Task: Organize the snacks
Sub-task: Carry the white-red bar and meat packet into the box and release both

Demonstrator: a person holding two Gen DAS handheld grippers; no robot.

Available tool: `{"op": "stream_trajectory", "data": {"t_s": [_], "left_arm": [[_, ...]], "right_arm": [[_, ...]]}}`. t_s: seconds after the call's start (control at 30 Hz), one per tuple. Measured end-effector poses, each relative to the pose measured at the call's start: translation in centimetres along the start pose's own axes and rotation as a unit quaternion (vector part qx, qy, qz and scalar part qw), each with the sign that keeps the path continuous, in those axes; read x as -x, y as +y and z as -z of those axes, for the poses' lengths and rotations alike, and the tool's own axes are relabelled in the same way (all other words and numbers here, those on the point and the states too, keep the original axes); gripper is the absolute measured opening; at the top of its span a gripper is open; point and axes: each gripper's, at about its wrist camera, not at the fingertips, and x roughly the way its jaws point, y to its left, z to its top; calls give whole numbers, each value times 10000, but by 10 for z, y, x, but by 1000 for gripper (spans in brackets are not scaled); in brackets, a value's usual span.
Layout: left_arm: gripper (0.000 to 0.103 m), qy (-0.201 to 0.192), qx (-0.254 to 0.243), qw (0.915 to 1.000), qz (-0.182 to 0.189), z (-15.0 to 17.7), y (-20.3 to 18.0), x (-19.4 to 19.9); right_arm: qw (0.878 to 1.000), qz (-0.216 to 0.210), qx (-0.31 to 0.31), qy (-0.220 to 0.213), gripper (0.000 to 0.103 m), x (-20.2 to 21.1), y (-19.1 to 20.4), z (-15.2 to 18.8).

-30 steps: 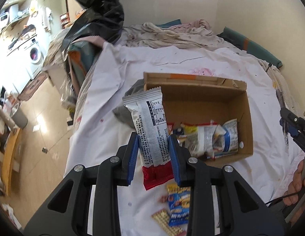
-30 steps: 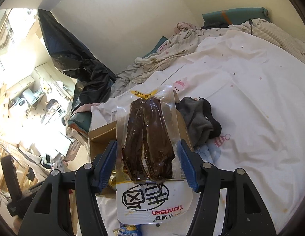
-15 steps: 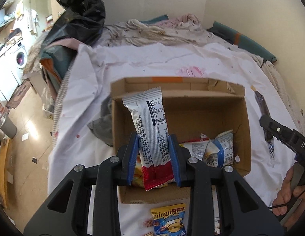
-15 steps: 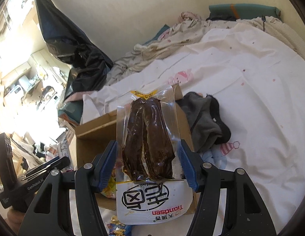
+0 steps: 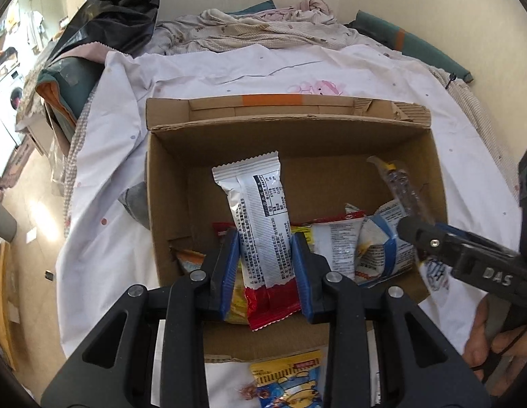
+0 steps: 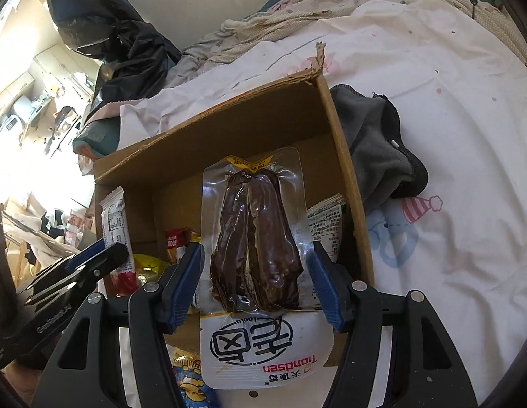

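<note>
An open cardboard box (image 5: 168, 183) sits on a white bedsheet (image 5: 103, 204) and holds several snack packets (image 5: 338, 248). My left gripper (image 5: 265, 258) is shut on a white and red snack bar (image 5: 260, 217), held upright over the box's near side. My right gripper (image 6: 256, 272) is shut on a clear vacuum pack of dark brown meat (image 6: 255, 238), held over the box (image 6: 236, 115). The right gripper also shows in the left wrist view (image 5: 467, 261) at the box's right wall. The left gripper shows in the right wrist view (image 6: 90, 265).
A yellow and blue snack packet (image 5: 287, 384) lies on the sheet in front of the box. A grey and black garment (image 6: 379, 153) lies against the box's side. Crumpled bedding (image 5: 263, 30) and a black plastic bag (image 5: 113, 10) are at the far end.
Both grippers have moved forward with their packets, from short of the box to over its inside. The box now fills more of both views.
</note>
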Motion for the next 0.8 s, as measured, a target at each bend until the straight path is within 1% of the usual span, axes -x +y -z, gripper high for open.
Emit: {"op": "stream_trajectory", "data": {"t_s": [0.23,0.27,0.3,0.33,0.37,0.4,0.43,0.47,0.5,0.67,0.8], "left_arm": [[28,13,-149,9999,61,1,-8,1],[29,43,-167,9998,93,1,-9,0],[35,82,-205,9997,118,2,-10,0],[39,94,-230,9996,129,3,-11,0],[50,91,-256,9995,137,4,-12,1],[60,76,-264,9995,136,4,-13,2],[64,45,-260,9996,138,5,-13,3],[72,12,-249,9996,143,6,-13,5],[77,-23,-236,9996,146,7,-14,7],[79,-42,-195,9997,114,9,-12,9],[79,33,-1,9999,153,11,-4,9]], "right_arm": [[9999,-62,-153,54,67,-4,-3,-2],[9998,-82,-163,25,67,-3,-4,-2],[9998,-99,-180,13,68,-2,-4,-3],[9997,-125,-211,-3,71,-2,-5,-3],[9996,-163,-250,-19,76,-1,-5,-4],[9994,-177,-292,-39,83,0,-7,-4],[9992,-211,-320,-82,87,2,-7,-4],[9991,-237,-326,-104,88,3,-7,-5],[9991,-246,-318,-104,89,4,-6,-5],[9994,-216,-202,-153,89,8,-2,-6],[9993,-232,-200,-193,89,12,-1,-6]]}}
